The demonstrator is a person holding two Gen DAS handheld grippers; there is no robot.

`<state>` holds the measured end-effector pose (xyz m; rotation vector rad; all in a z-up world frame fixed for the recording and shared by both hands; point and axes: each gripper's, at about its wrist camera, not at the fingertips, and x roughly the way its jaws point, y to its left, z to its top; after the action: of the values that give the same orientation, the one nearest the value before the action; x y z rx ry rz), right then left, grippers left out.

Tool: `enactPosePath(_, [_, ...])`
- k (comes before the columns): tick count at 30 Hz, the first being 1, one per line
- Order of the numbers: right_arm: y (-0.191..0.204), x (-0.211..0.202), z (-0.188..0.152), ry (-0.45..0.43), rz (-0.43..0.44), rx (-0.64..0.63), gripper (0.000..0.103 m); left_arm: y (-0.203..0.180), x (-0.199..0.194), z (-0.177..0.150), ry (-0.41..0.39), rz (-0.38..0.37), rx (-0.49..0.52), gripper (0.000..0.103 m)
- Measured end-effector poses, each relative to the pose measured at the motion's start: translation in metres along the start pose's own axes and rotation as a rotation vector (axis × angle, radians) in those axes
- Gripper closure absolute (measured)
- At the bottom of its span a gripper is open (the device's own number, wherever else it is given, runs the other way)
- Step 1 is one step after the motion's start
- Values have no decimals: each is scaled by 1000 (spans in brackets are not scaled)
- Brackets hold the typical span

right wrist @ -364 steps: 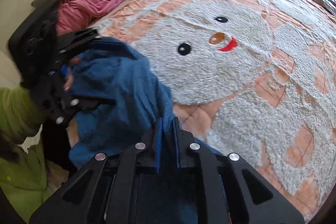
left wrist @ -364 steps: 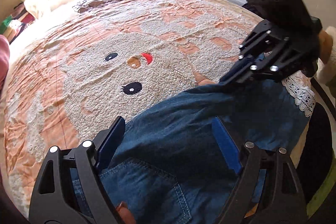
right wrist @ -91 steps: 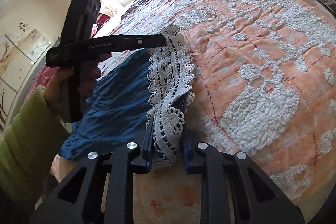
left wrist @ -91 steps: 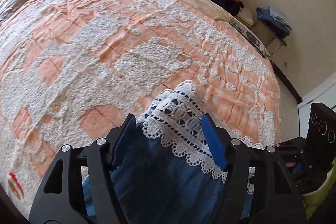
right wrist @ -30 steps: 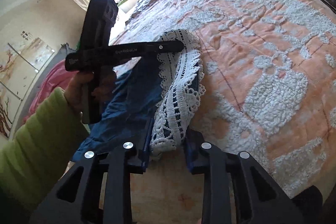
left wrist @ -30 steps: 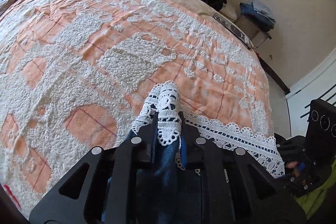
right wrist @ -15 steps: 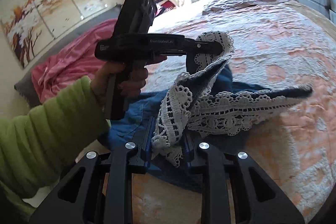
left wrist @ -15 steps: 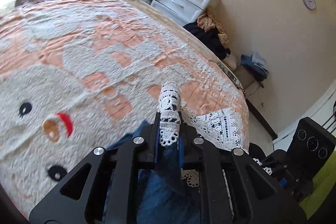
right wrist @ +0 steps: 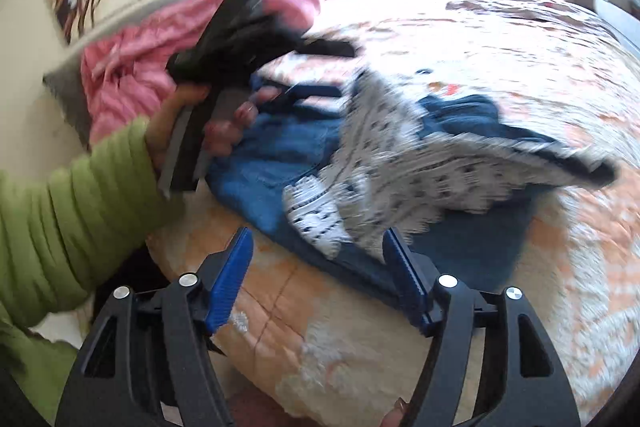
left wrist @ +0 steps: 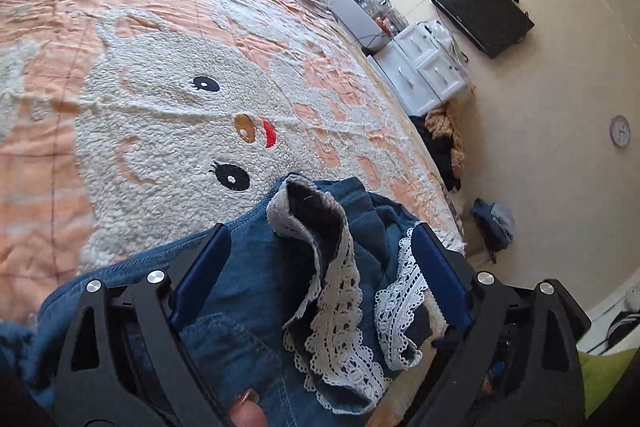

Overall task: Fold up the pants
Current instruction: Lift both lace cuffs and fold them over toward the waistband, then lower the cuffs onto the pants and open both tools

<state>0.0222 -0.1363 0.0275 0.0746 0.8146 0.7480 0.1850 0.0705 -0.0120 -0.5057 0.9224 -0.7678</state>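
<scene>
The blue denim pants (left wrist: 256, 267) with white lace hems (left wrist: 340, 291) lie bunched near the bed's near edge. The lace leg ends are folded back onto the upper part of the pants. My left gripper (left wrist: 320, 263) is open, its blue pads either side of the lace, holding nothing. In the right wrist view the pants (right wrist: 288, 147) and lace (right wrist: 392, 163) are blurred. My right gripper (right wrist: 320, 275) is open just short of the lace. The left gripper (right wrist: 248, 39) shows there above the pants, held by a hand in a green sleeve.
The bed has a peach quilt with a fluffy white bunny face (left wrist: 180, 115). A pink blanket (right wrist: 132, 67) lies at the bed's head. White drawers (left wrist: 432, 67), a TV (left wrist: 480, 7) and a clothes pile (left wrist: 444, 143) stand beyond the bed.
Both grippers have opened and let go of the lace hems. The leg ends were carried over and dropped onto the upper part of the pants.
</scene>
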Motion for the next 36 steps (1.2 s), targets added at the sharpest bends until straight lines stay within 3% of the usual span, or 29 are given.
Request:
enactPosePath(3, [-50,-35,2,-102,-76,220,29,-6,-5,-13,3,3,-9,15])
enactPosePath(5, [-97,-46,1,-131,-83,452,25,-10,3,-18,25,30,-3,15])
enactPosePath(8, [-151,-42,-15,-113,-12,781,24,-12,22,-18,53,52,-18,15])
enactPosePath(13, [-184,-26,-27,-59,-11,889,28,-2,53,-5,79,61,-109,17])
enactPosePath(14, [-186,-26,-26,-65,-15,885,46,-2,56,-3,79,42,-113,28])
enactPosePath(15, [-191,-28,-22,-70,10,864,82,-2,59,-2,74,3,-128,43])
enactPosePath(16, [-189,-26,-16,-78,64,832,94,-1,61,0,72,-20,-145,70])
enactPosePath(17, [-187,-25,-9,-88,87,807,94,0,61,1,67,-18,-158,88])
enactPosePath(18, [-181,-26,1,-93,93,764,94,0,59,0,64,-19,-159,93])
enactPosePath(22, [-149,-18,53,-117,160,586,94,5,36,-8,25,-34,-163,93])
enactPosePath(25, [-128,16,92,-46,216,486,94,4,17,-16,-7,18,-137,89])
enactPosePath(27, [-113,42,109,9,231,429,94,6,5,-19,-28,8,-149,61])
enactPosePath(28, [-108,59,116,49,233,411,94,7,0,-20,-36,18,-155,36])
enactPosePath(31, [-101,104,125,160,216,383,91,5,-16,-25,-49,53,-137,32])
enactPosePath(32, [-102,117,125,195,195,368,89,3,-21,-27,-51,56,-132,32])
enactPosePath(33, [-103,121,125,214,190,358,77,-1,-26,-31,-53,50,-119,31])
enactPosePath(36, [-111,103,122,182,189,353,56,-21,-31,-46,-21,68,-69,30])
